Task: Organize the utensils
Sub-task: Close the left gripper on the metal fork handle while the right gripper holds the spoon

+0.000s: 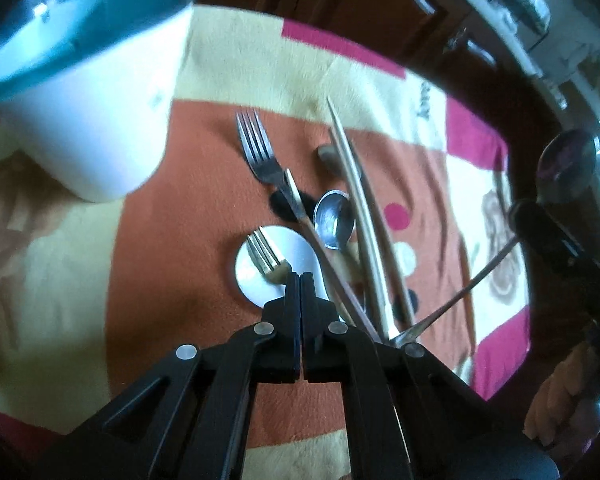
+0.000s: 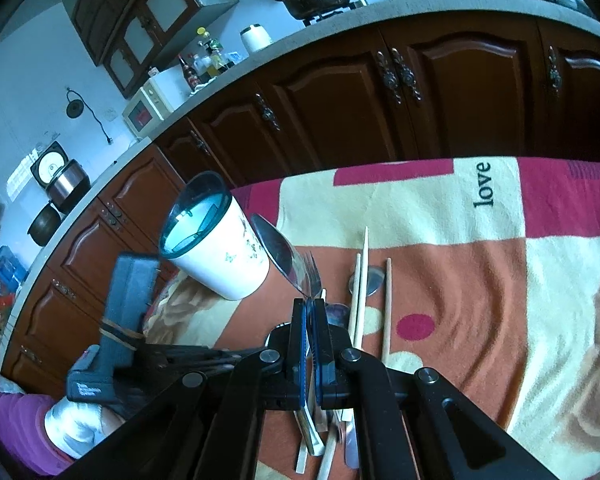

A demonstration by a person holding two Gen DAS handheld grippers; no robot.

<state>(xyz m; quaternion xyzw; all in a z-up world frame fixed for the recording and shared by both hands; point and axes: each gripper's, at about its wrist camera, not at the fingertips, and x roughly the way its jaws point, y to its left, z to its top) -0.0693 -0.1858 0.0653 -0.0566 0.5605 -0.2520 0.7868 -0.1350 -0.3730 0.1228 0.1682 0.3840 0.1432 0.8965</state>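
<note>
My left gripper [image 1: 300, 276] is shut on the neck of a small fork [image 1: 268, 258], held above the cloth. A white cup with a teal rim [image 1: 96, 120] is at the upper left; it also shows in the right wrist view [image 2: 224, 256]. A larger fork [image 1: 258, 150], a spoon [image 1: 332, 216] and chopsticks [image 1: 360, 216] lie on the orange patch. My right gripper [image 2: 310, 304] is shut on a large spoon [image 2: 274, 248], its bowl raised beside the cup. That spoon [image 1: 566, 164] and the right gripper [image 1: 540, 220] show at the right edge of the left view.
The patterned blanket [image 2: 500, 280] covers the table. Dark wooden cabinets [image 2: 420, 100] stand behind it. Chopsticks [image 2: 387, 304] and several utensil handles [image 2: 312, 436] lie under my right gripper. The left gripper's body [image 2: 128, 300] is at the left.
</note>
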